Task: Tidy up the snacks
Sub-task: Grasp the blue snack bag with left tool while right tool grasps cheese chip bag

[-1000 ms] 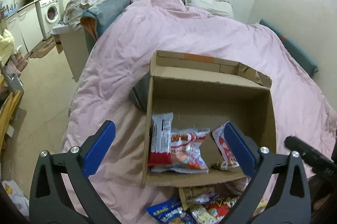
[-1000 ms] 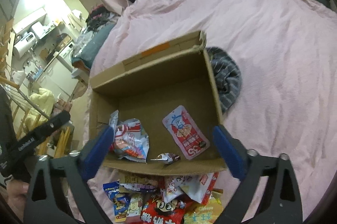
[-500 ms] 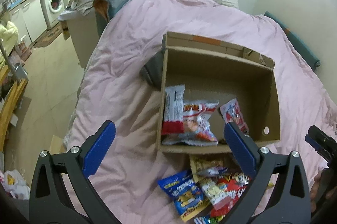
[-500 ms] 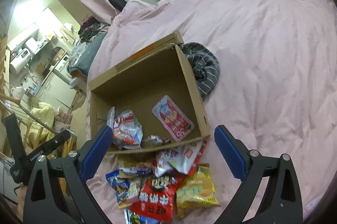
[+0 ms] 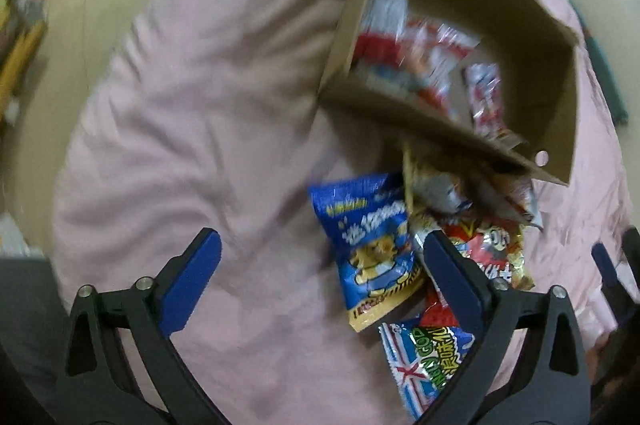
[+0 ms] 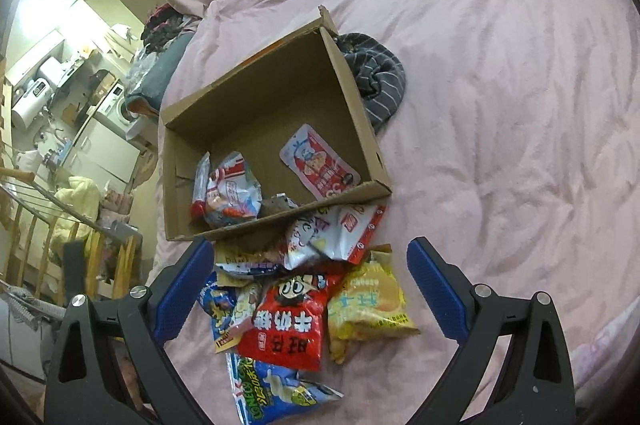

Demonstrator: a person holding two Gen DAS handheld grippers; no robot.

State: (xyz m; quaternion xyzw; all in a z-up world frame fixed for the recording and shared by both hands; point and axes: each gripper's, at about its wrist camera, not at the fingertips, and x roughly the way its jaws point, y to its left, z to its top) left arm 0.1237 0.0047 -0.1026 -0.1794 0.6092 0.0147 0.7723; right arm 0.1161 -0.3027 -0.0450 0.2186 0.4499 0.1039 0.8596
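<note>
Compared with a second ago, the left gripper (image 5: 316, 275) has dropped and tipped steeply down, so the loose snack pile (image 6: 304, 301) now fills its blurred view where the cardboard box (image 6: 362, 123) did; the right gripper (image 6: 310, 285) has drifted back, bringing the whole pile into sight in front of the box. Both tongs hang over that pile, probably to pick the next packet for the box. The left jaws stand wide but are closing a little, with the blue packet (image 5: 374, 251) lying between them and not pinched; nothing is held. The right jaws also stand wide and empty, framing the pile from above. Nearest to the right gripper lies a blue-and-white bag (image 6: 276, 391) printed "LONELY GOD" in green. Closer to the box comes the red bag (image 6: 286, 325) with a cartoon face and large white Chinese characters, and beside it a yellow bag (image 6: 370, 299) with blue characters. A white and red pouch (image 6: 344, 231) touches the box's near wall, with a tan packet partly tucked under that edge. Inside the box, a red and white bag (image 6: 228, 191) sits in the left corner and a flat pink pouch (image 6: 318, 167) lies against the right wall; their print is too small to read. Beyond the box's right wall a striped grey garment (image 6: 378, 77) rests on the pink bedcover (image 6: 500, 105).
</note>
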